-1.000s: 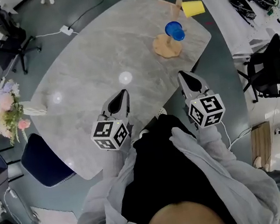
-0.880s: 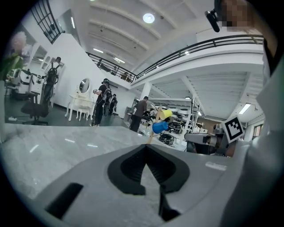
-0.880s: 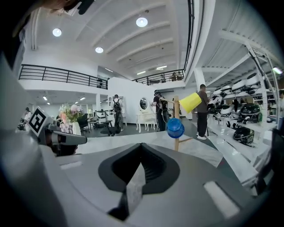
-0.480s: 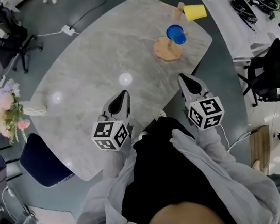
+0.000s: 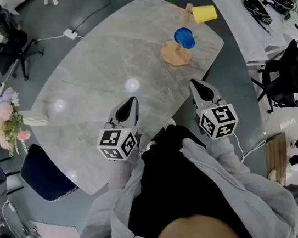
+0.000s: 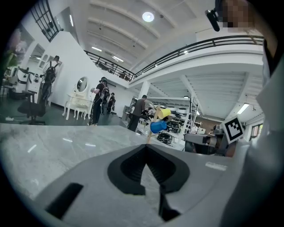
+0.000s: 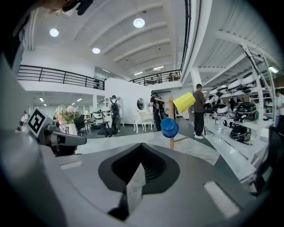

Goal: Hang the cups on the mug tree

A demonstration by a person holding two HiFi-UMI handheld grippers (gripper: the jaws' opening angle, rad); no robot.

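A wooden mug tree (image 5: 177, 54) stands at the far right end of the grey marble table (image 5: 101, 61). A blue cup (image 5: 184, 36) hangs on a lower peg and a yellow cup (image 5: 205, 13) on a higher one. Both hang on it in the left gripper view, blue cup (image 6: 157, 127) and yellow cup (image 6: 164, 113), and in the right gripper view, blue cup (image 7: 169, 127) and yellow cup (image 7: 184, 102). My left gripper (image 5: 131, 103) and right gripper (image 5: 195, 85) rest side by side at the near table edge, both shut and empty, well short of the tree.
A bunch of flowers (image 5: 5, 116) stands at the table's left end, with a dark blue chair (image 5: 48, 170) below it. A black office chair (image 5: 284, 76) and benches lie to the right. People (image 6: 100, 99) stand far behind the table.
Only the head view has shifted a little. Grippers and cups stand as before.
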